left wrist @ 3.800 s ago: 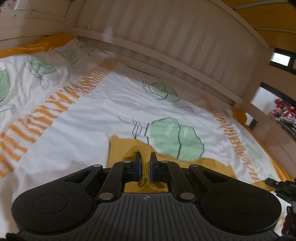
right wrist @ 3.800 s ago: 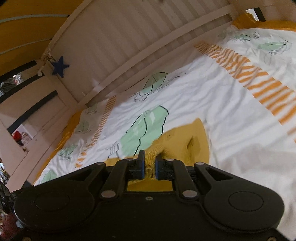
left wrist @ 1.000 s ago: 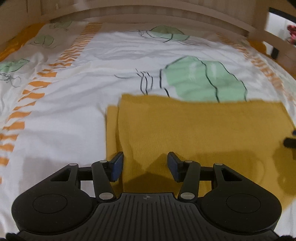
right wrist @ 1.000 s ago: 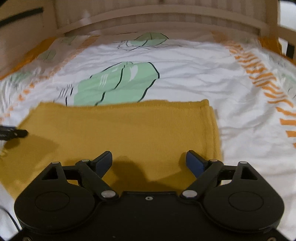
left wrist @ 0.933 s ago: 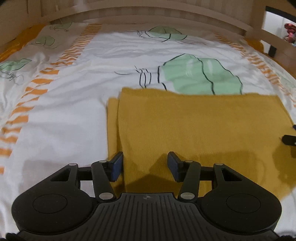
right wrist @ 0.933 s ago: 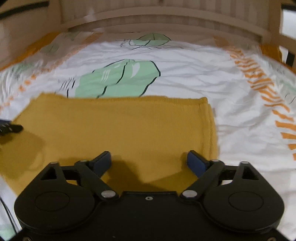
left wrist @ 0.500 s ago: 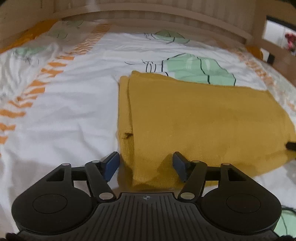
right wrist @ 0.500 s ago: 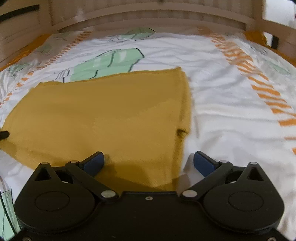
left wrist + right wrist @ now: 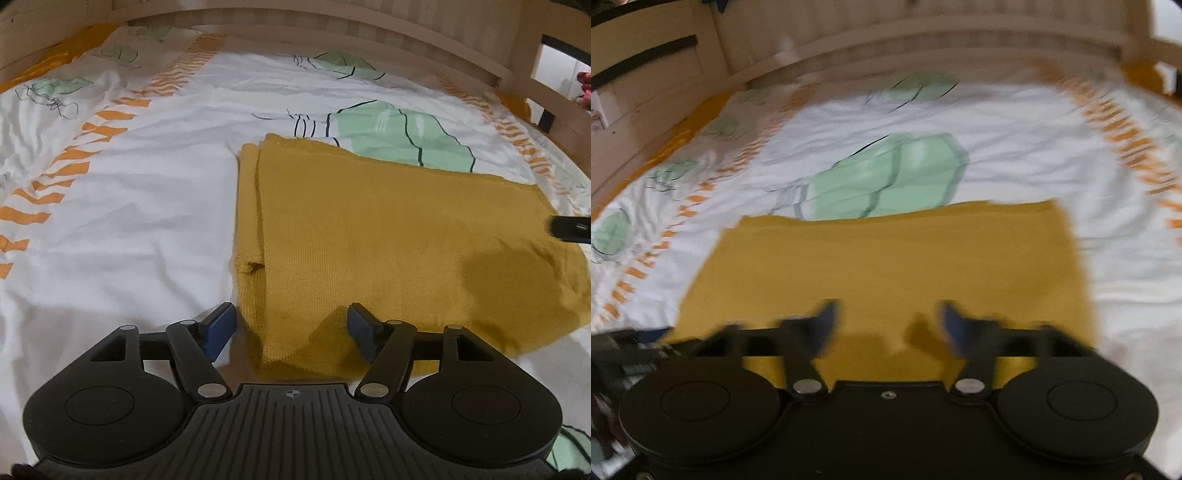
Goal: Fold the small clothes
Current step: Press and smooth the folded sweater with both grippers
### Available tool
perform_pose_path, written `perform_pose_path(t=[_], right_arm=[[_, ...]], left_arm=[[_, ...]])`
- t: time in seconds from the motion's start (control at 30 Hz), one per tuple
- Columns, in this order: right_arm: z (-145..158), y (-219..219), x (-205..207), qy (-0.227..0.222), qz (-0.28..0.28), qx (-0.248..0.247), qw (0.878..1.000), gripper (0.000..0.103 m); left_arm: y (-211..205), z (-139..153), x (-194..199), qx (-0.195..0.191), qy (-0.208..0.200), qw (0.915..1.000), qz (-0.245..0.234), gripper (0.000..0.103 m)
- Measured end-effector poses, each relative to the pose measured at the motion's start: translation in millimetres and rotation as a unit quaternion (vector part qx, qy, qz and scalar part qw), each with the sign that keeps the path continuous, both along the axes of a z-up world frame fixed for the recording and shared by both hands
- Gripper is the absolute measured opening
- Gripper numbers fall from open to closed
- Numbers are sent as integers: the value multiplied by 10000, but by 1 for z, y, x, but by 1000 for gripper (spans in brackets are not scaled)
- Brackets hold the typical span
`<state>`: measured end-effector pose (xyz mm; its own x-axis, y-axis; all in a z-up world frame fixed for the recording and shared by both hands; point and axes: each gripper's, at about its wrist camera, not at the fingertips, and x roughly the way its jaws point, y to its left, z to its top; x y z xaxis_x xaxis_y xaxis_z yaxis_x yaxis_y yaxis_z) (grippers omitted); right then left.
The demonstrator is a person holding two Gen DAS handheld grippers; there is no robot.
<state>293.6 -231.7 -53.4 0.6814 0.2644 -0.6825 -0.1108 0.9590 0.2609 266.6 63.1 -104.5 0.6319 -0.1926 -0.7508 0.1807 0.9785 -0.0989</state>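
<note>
A mustard-yellow knitted garment lies folded flat on the bed, with a doubled layer along its left edge. My left gripper is open and empty, its jaws astride the garment's near left corner. In the right wrist view the garment fills the middle, blurred by motion. My right gripper is open and empty over its near edge. The right gripper's tip shows at the right edge of the left wrist view. The left gripper shows at the lower left of the right wrist view.
The white bedsheet has green leaf prints and orange striped bands. A pale wooden slatted bed rail runs along the far side and the right side. An orange sheet edge shows at the far left.
Both grippers let go of the garment and opened. It now lies folded flat. Both grippers have pulled back toward its near edge, and the right one is moving left.
</note>
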Motion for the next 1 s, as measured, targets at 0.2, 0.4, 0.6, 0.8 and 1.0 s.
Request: perform_pose_path(t=[0.2, 0.4, 0.6, 0.8, 1.0], right_arm=[[-15, 32, 56, 21, -64, 43, 10000, 32], [-42, 42, 82, 508, -182, -250, 9982, 31], [-33, 46, 60, 235, -43, -406, 9989, 31], [-26, 60, 3, 29, 251, -655, 9975, 32], [-46, 57, -50, 58, 216, -387, 9990, 33]], left_arm=[[5, 5, 3, -200, 184, 9996, -33, 65], [6, 21, -2, -195, -174, 9996, 47, 65], [10, 23, 2, -175, -188, 9996, 105, 65], [14, 20, 6, -164, -97, 9997, 150, 65], [16, 17, 9, -187, 1, 9997, 162, 65]])
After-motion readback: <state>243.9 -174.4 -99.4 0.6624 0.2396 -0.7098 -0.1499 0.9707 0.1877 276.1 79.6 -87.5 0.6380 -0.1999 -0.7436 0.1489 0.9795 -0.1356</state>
